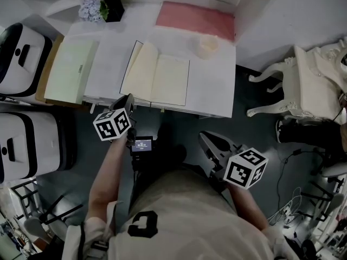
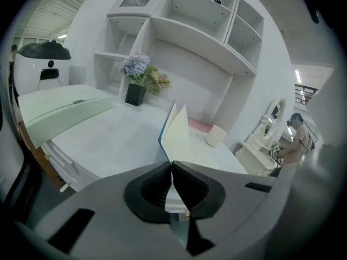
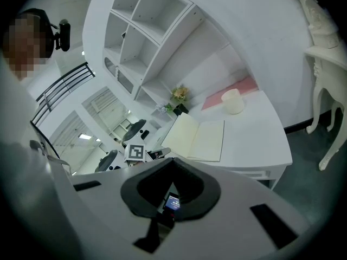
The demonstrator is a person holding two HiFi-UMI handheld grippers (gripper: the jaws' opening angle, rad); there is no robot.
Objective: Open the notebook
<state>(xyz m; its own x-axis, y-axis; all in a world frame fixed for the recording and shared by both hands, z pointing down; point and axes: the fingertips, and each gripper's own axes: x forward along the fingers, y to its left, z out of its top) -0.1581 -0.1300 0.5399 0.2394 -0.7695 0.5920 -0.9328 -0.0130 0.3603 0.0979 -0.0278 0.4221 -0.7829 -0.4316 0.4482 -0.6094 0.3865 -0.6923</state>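
The notebook [image 1: 162,80] lies open on the white desk [image 1: 214,93], cream pages up. Its left leaf with the blue cover [image 2: 172,134] stands tilted up instead of lying flat. My left gripper [image 1: 129,98] is at the notebook's near left corner at the desk's front edge. In the left gripper view its jaws [image 2: 172,166] are shut on that corner, and the raised leaf rises straight from the tips. My right gripper [image 1: 210,144] hangs in front of the desk, above the dark floor, shut with nothing in it [image 3: 172,166]. From there the notebook [image 3: 198,137] shows well ahead.
A pale cup [image 1: 207,45] and a pink pad [image 1: 195,18] sit behind the notebook, and a potted flower [image 1: 111,7] stands at the back left. A pale green folder [image 1: 70,69] lies to the left. A white chair [image 1: 303,85] stands right of the desk, and white machines [image 1: 24,53] stand left.
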